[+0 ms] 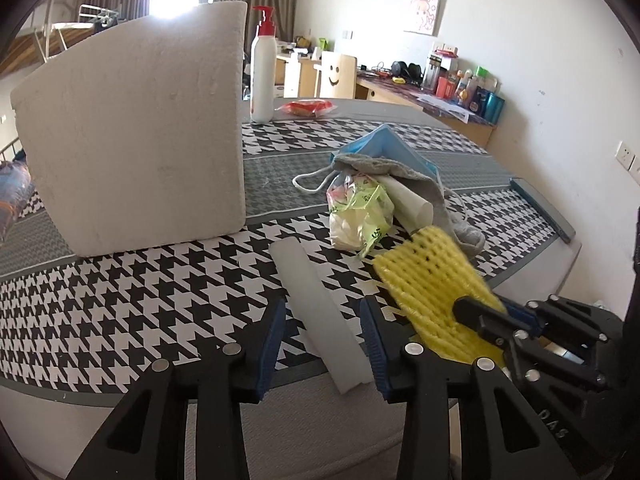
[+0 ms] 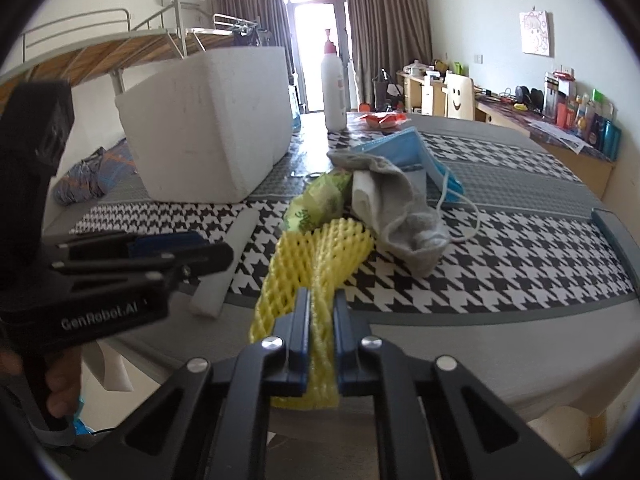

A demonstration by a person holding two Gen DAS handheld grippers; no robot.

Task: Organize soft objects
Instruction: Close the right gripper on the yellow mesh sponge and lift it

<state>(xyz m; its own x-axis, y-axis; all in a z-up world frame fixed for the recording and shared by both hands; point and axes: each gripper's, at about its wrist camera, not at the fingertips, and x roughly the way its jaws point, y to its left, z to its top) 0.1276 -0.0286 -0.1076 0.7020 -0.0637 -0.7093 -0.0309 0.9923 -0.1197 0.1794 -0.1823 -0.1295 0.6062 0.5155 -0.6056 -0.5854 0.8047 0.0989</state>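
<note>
The right gripper point(image 2: 322, 344) was clamped on the near end of a yellow foam fruit net point(image 2: 320, 256), which bunched up between its blue pads at the table's front edge and stretched away over the houndstooth tablecloth point(image 2: 520, 248). Just to its left, the left gripper point(image 1: 324, 344) stood with its jaws apart, straddling a white foam strip point(image 1: 316, 312) that lay flat on the cloth; the pads did not press on it. A hand point(image 2: 60, 388) held that gripper's handle at the lower left of the right wrist view.

Just beyond the net lay a small heap: a grey sock point(image 2: 404, 208) draped over a white roll of paper point(image 1: 408, 204), a crumpled green-printed plastic bag point(image 1: 360, 212) beside them, and a blue face mask point(image 1: 384, 148) behind, its ear loops trailing onto the cloth.

Farther left stood a white polystyrene box point(image 1: 136, 136). Behind it were 1 white pump bottle point(image 1: 263, 68) with a red top and a red packet point(image 1: 306, 108).
</note>
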